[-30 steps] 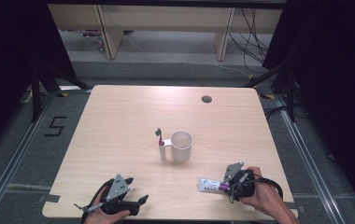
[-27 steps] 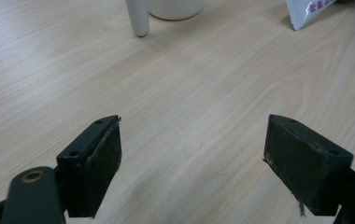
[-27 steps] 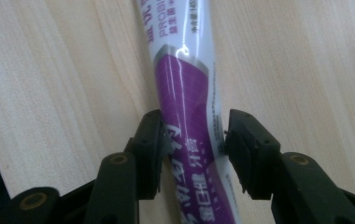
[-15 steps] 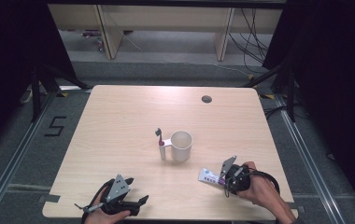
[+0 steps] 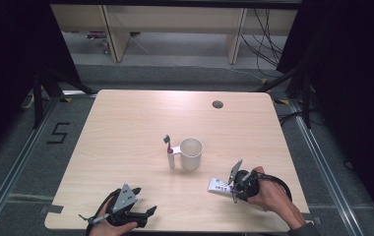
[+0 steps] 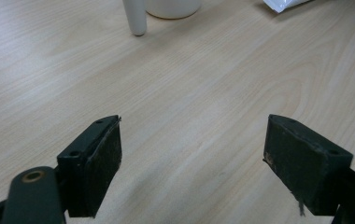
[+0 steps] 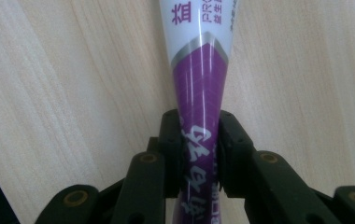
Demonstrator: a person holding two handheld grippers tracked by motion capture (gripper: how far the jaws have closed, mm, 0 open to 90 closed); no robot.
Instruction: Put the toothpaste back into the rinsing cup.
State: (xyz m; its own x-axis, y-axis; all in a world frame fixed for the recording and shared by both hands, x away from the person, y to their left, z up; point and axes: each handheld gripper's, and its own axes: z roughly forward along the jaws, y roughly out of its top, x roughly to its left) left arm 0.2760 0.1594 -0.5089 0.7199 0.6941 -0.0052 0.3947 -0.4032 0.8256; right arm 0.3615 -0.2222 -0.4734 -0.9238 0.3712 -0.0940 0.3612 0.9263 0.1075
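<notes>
At the near right of the pale wooden surface (image 5: pixel 140 123), the right gripper (image 5: pixel 238 185) has its jaws clenched on a white-and-purple toothpaste tube (image 5: pixel 219 186), which lies flat a little in from the front edge and well in from the right edge. The left gripper (image 5: pixel 143 215) rests at the near left, close to the front edge, jaws spread wide with nothing between them.

A white ceramic mug (image 5: pixel 191 153) stands upright near the middle, just beyond the tube, with a white toothbrush holder (image 5: pixel 171 157) carrying a dark red toothbrush touching its left side. Bare wood stretches all around the pair, out to the far edge, where a small round cable hole (image 5: pixel 218 104) sits toward the right corner.

The right gripper view brings out the tube's print, a silver band between white and purple (image 7: pixel 199 79), and how both pads pinch its purple end. The left gripper view shows the open wood ahead of the gaping jaws, the holder's base (image 6: pixel 135 18), the mug's foot (image 6: pixel 173 8) and the tube's white tail (image 6: pixel 285 4) at the top.
</notes>
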